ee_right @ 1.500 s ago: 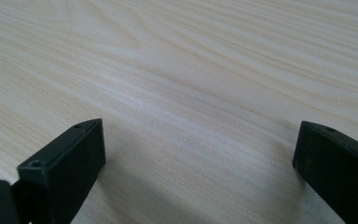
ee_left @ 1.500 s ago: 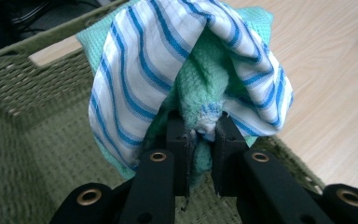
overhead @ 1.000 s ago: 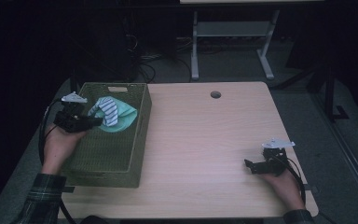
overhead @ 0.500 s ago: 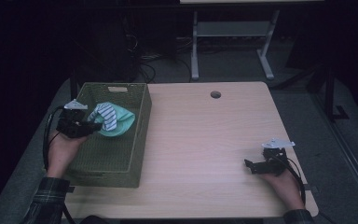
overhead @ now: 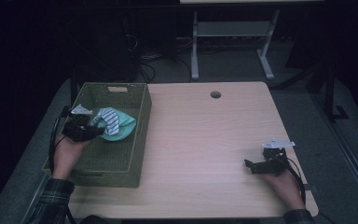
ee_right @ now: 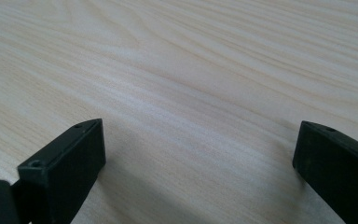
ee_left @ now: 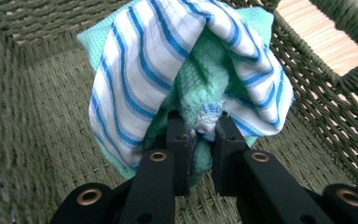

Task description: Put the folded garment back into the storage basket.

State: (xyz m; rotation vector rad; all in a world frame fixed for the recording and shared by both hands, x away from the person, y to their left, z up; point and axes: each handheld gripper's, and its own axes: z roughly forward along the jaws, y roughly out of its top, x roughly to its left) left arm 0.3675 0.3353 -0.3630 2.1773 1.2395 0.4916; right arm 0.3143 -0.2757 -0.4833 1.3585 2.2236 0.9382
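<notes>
A green woven basket stands on the left part of the wooden table. Inside it my left gripper is shut on a bundle of cloth: a white cloth with blue stripes wrapped over a mint green towel. The jaws pinch a fold of that bundle low above the basket floor. My right gripper rests near the table's front right, open, with bare wood between its black fingertips.
A round cable hole sits near the table's far edge. Behind the table stand a white metal frame and cables on a dark floor. The basket walls close in around the bundle.
My left gripper has sunk deeper into the basket with the cloth bundle still in it. The right gripper has stayed where it was.
</notes>
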